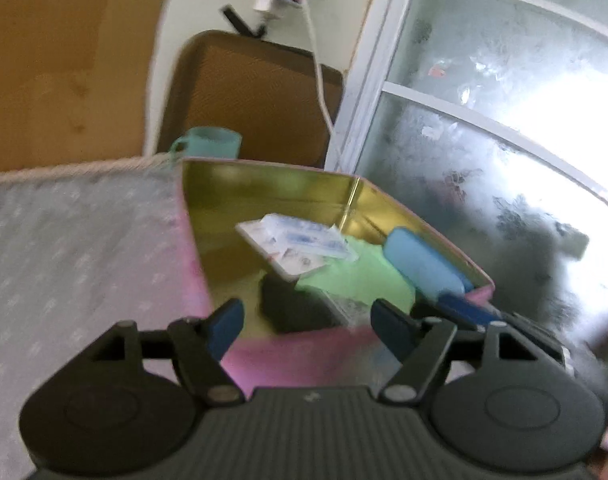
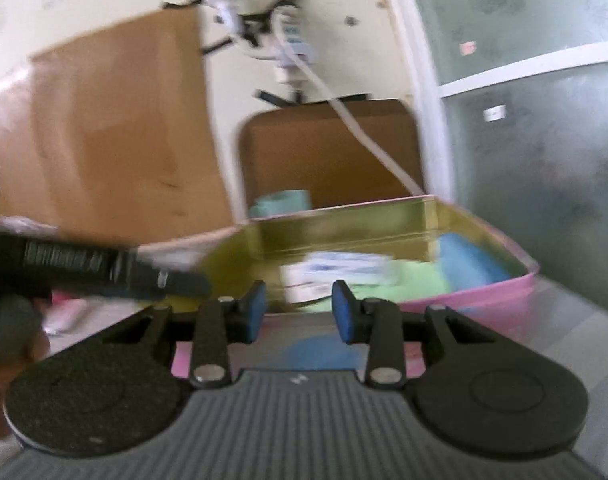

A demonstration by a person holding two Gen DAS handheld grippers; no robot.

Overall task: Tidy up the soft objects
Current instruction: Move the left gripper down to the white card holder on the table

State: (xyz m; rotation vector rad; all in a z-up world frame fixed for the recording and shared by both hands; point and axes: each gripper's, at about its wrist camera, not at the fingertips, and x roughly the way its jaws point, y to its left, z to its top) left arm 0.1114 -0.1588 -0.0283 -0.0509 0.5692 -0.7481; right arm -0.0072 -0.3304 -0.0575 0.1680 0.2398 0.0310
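A pink tin (image 1: pixel 264 188) with a gold inside stands open on the bed. In it lie white packets (image 1: pixel 300 244), a green cloth (image 1: pixel 356 276), a light blue soft block (image 1: pixel 420 264) along the right wall and a dark object (image 1: pixel 292 304) near the front. My left gripper (image 1: pixel 308 328) hovers open over the tin's near edge, nothing between its blue pads. My right gripper (image 2: pixel 300 312) is open and empty before the tin (image 2: pixel 484 296), facing the packets (image 2: pixel 336 270), green cloth (image 2: pixel 416 276) and blue block (image 2: pixel 468 260).
A teal mug (image 1: pixel 212 142) stands behind the tin, in front of a brown panel (image 1: pixel 256 100). Cardboard (image 1: pixel 64 60) leans at the back left, and a frosted window (image 1: pixel 484 100) fills the right. The grey patterned bedcover (image 1: pixel 64 260) spreads left. The left tool's black body (image 2: pixel 84 264) crosses the right wrist view.
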